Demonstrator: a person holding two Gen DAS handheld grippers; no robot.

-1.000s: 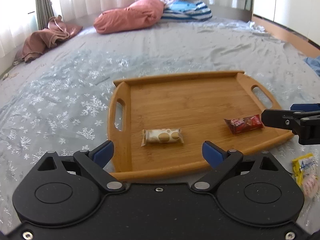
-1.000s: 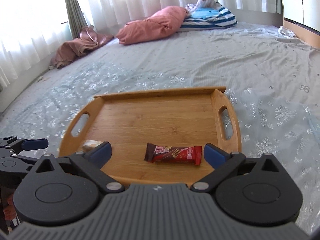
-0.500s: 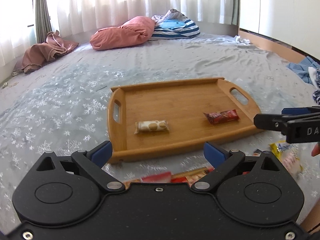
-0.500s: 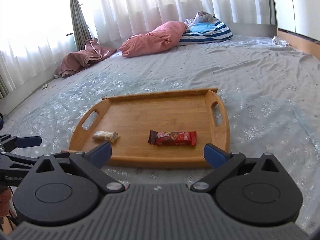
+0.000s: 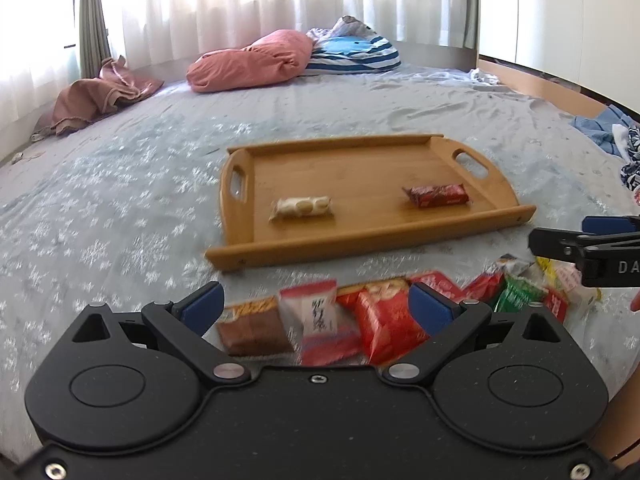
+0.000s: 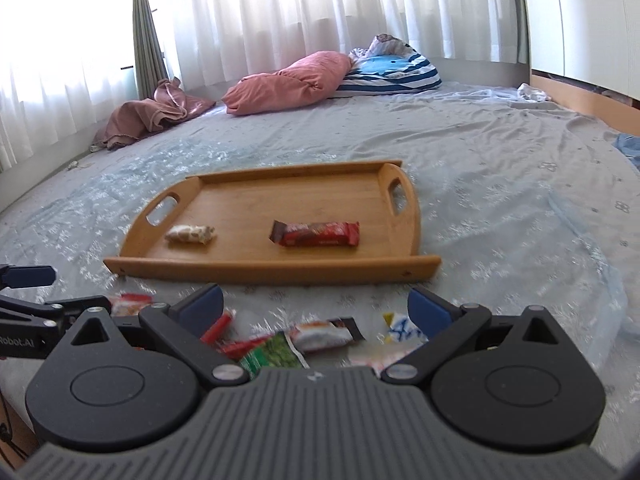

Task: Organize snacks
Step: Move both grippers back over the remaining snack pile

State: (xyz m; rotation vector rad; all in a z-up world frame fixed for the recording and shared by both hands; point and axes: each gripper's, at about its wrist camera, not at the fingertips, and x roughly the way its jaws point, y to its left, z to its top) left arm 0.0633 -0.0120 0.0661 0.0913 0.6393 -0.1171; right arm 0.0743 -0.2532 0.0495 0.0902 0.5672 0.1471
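A bed covered by a pale blue sheet with a snowflake print fills both views, with white curtains along the wall at 12 o'clock. A pink pillow and a blue-and-white striped pillow lie at the far end, and a crumpled brown cloth sits toward 10 o'clock.

A wooden tray with cut-out handles rests flat on the sheet at the middle of the left wrist view. On it lie two snacks, well apart: a cream biscuit pack toward the tray's 8 o'clock side and a red chocolate bar toward its 4 o'clock side.

The left gripper hangs at 6 o'clock of its own view, its blue-tipped fingers spread wide apart and holding nothing. The right gripper sits likewise in its view, fingers wide apart and empty; from the left camera it shows at 3 o'clock.

A loose pile of snacks lies on the sheet just in front of the tray's near rim, under both grippers: a brown wafer pack, a white-and-red sachet, a red bag, a green packet and a yellow-and-white packet. The packets are blurred, so their print cannot be read.
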